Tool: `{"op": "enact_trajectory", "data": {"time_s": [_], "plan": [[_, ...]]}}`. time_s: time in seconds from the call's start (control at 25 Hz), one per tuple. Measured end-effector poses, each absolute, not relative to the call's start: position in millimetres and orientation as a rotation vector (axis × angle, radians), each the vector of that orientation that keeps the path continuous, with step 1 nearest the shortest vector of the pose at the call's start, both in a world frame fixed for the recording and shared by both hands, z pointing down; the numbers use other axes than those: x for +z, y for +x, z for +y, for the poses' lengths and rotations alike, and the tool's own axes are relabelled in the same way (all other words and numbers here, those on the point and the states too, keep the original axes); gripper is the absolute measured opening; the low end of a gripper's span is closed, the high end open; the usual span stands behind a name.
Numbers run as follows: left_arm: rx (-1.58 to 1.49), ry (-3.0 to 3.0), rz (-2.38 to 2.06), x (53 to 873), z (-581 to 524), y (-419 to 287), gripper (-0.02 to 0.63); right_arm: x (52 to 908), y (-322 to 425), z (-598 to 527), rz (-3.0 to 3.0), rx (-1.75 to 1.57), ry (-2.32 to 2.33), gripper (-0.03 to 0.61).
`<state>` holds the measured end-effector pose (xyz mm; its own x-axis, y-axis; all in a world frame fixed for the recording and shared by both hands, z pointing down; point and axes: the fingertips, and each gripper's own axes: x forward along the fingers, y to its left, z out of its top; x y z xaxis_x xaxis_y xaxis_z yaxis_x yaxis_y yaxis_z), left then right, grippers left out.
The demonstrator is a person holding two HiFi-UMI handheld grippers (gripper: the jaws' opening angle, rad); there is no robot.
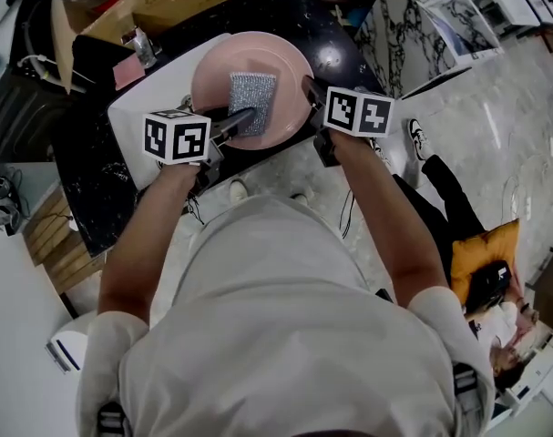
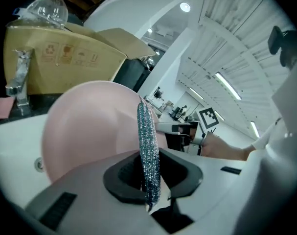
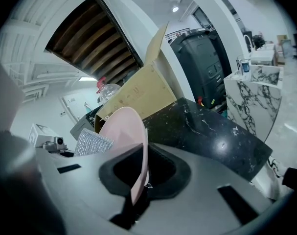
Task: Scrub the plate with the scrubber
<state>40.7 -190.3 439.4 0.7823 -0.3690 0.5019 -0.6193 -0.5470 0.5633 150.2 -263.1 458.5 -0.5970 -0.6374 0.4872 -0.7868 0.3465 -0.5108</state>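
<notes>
Pink plate point(image 1: 290, 62), clamped by its rim in the right tongs point(image 1: 310, 87) over the white sink point(image 1: 141, 107) at the worktop's point(image 1: 344, 51) near edge, carries the silvery scrubber point(image 1: 252, 98), pinched in the left tongs point(image 1: 242, 117), on its face, so scrubbing seems under way, progress unclear.

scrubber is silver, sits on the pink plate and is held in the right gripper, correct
Not quite. The silver scrubber sits on the pink plate, but the left gripper holds it, jaws shut on it in the left gripper view. The right gripper grips the plate's rim instead.
</notes>
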Motion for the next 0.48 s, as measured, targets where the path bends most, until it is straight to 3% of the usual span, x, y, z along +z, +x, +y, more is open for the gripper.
{"op": "enact_trajectory", "data": {"time_s": [0.2,0.48], "plan": [[0.417,2.187,-0.652,453.9,-182.2,81.5,0.067,457.7,146.0,-259.7,-2.41,1.074,1.289,0.023],[0.496,2.181,-0.675,469.5,-181.0,66.2,0.067,458.2,155.4,-258.9,-2.411,1.076,1.297,0.025]]}}
